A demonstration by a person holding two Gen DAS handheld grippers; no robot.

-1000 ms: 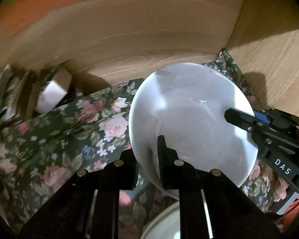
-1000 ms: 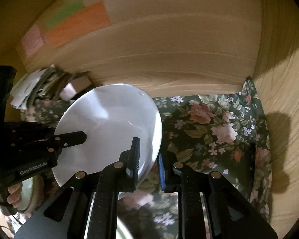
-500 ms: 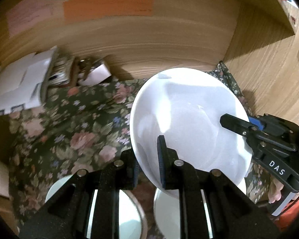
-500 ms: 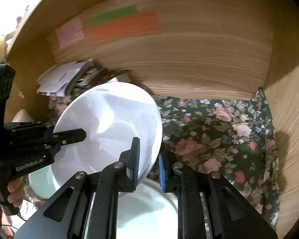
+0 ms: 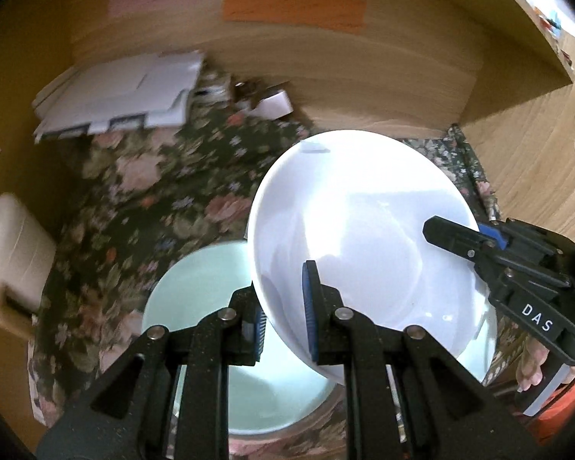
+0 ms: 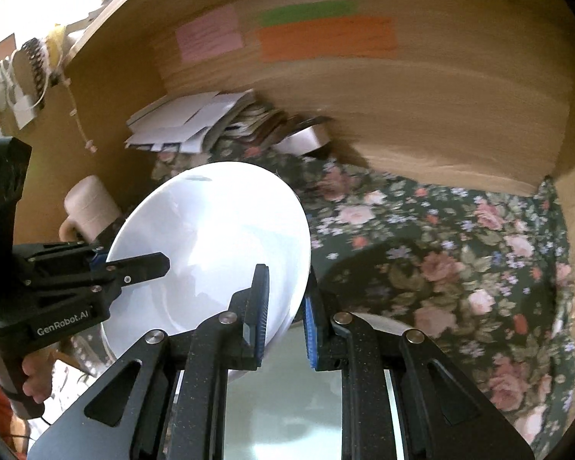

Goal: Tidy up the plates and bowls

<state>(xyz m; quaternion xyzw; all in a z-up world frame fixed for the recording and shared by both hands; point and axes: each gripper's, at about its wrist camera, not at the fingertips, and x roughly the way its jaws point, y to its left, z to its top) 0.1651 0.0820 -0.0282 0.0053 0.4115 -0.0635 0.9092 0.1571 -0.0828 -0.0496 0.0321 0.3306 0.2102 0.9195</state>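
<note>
Two grippers share one white bowl [image 5: 364, 230]: left gripper [image 5: 283, 306] is clamped on its near-left rim, one pad inside the bowl and one outside, and right gripper [image 6: 285, 318] is clamped on the opposite rim the same way. Both are closed on the bowl, nothing else between the pads.

Bowl is off the floral cloth [image 5: 153, 199], tilted w/ its mouth facing the left wrist cam, so its open side leans toward the left gripper and its underside toward the right.

Relative to the bowl: a pale green bowl [image 5: 203, 287] sits on the cloth directly below and just left, partly hidden by the bowl and the left fingers. Another white dish [image 6: 287, 402] lies below on the right side, under the right gripper's fingers; can't tell if it's a plate or a bowl. A beige mug [image 5: 11, 253] stands well left, and a stack of papers [image 5: 122, 96] is beyond, against the wooden back wall.

Judgement: likely step is nesting or setting down the white bowl. What matters is that the green bowl is straight under it, nearer the left gripper. The bowl prob. needs levelling first, rim up, w/ both hands lowering together, since releasing one side alone would let it swing.
</note>
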